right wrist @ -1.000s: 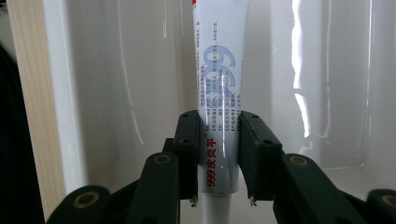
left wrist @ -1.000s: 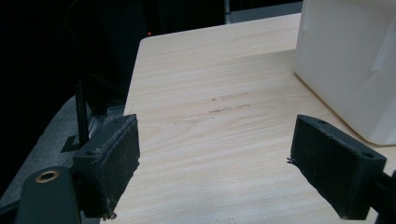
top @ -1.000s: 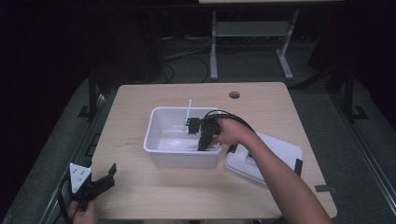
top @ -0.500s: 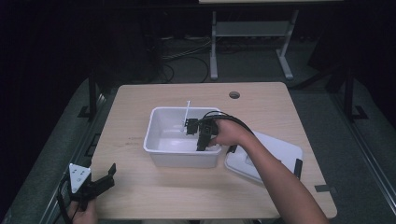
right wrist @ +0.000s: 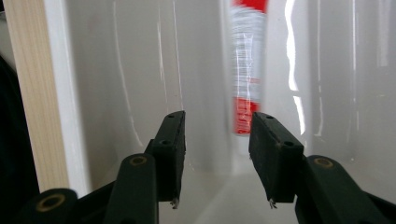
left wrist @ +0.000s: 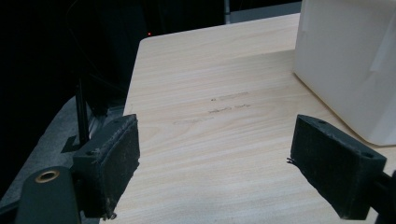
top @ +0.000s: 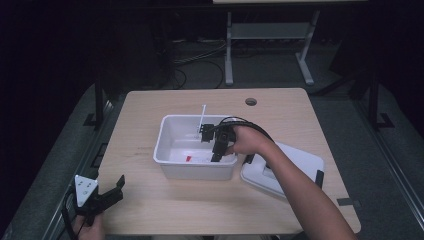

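Note:
A white plastic bin point(top: 167, 156) stands mid-table. My right gripper point(top: 210, 146) reaches down into it, held by a hand coming from the right. Its jaws have just been opening and now stand open point(right wrist: 217, 154) with nothing between them. Just past the tips, a red-and-white tube point(right wrist: 245, 70) lies blurred on the bin floor; its red end point(top: 189, 158) is visible from above. A thin white stick point(top: 202, 115) leans on the bin's far wall. My left gripper point(top: 116, 190) rests open at the table's near left corner, its jaws point(left wrist: 215, 163) wide over bare wood.
The bin's white lid point(top: 300, 160) lies flat to the right of the bin, under the person's forearm. A cable hole point(top: 251, 101) sits at the table's far edge. In the left gripper view the bin wall point(left wrist: 345, 65) rises at the right.
Inside the bin the right gripper's jaws look a little wider apart. Both hands stay where they were.

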Demonstrator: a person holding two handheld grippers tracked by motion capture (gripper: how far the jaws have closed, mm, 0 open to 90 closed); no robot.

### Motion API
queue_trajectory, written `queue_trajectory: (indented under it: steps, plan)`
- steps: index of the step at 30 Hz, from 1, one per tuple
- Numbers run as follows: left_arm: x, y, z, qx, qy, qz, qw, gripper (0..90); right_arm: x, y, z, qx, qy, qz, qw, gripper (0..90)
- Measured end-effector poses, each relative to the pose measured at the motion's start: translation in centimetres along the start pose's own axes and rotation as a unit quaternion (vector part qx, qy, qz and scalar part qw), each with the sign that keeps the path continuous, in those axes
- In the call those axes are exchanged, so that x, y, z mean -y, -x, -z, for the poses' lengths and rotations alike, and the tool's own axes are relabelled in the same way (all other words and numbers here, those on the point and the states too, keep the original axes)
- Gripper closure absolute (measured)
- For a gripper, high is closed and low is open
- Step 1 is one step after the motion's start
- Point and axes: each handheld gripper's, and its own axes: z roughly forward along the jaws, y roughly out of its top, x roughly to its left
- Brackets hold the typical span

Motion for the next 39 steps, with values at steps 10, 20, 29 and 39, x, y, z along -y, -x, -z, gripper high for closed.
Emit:
queue_trajectory:
  steps: [10, 20, 29, 39]
  plan:
    - [0.0, 0.1, 0.0, 0.001, 0.000, -0.001, 1.0000, 15.0, 0.5, -0.1, 1.2, 0.013, 0.003, -0.006, 0.9999, 50.9]
    - [0.0, 0.2, -0.1, 0.003, -0.001, -0.003, 1.0000, 15.0, 0.7, -0.4, 2.9, 0.024, 0.005, -0.012, 0.9996, 43.3]
    - [0.0, 0.2, -0.1, 0.003, -0.001, -0.003, 1.0000, 15.0, 1.3, -0.7, 5.0, 0.034, 0.013, -0.021, 0.9991, 39.8]
    - [-0.1, 0.3, -0.1, 0.002, 0.001, -0.004, 1.0000, 15.0, 2.9, -0.7, 6.7, 0.039, 0.028, -0.034, 0.9983, 36.5]
